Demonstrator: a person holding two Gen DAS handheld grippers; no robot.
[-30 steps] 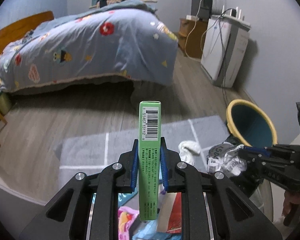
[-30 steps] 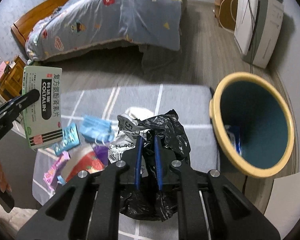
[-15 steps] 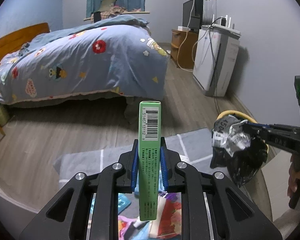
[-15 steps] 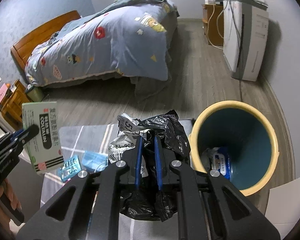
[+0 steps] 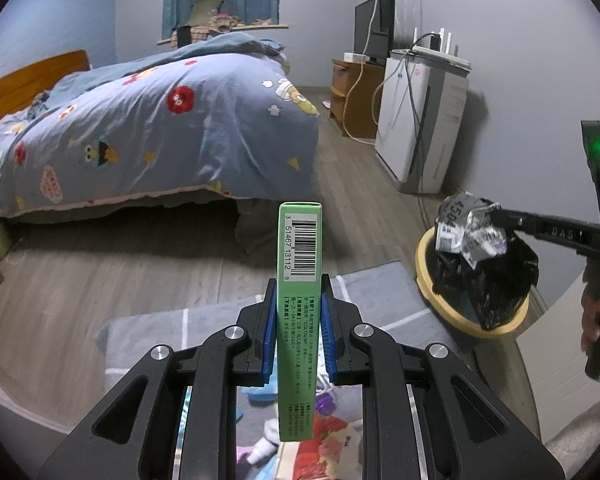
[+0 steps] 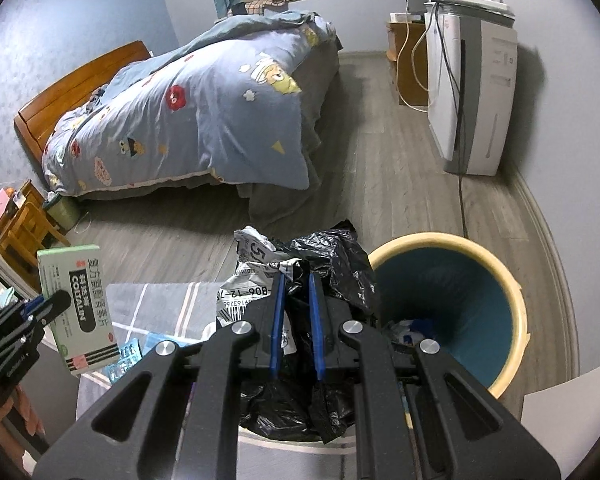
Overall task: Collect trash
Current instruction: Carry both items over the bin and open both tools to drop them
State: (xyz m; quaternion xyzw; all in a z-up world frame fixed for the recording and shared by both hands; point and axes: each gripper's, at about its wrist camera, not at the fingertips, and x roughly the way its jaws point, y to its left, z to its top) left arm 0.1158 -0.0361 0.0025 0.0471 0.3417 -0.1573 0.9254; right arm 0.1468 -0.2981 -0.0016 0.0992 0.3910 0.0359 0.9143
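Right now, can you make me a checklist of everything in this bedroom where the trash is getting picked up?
Surface: grey rug with white lines on a wooden floor.
Job's things: green box; crumpled black bag with labels; yellow bin with some trash inside.
Clutter: colourful wrappers and packets lying on the rug.
Grippers: left gripper shut on the green box; right gripper shut on the black bag, near the bin.
Cables: several run over the white appliance; one trails along the floor.
Surroundings: bed with a cartoon quilt, wooden cabinet, curtain.
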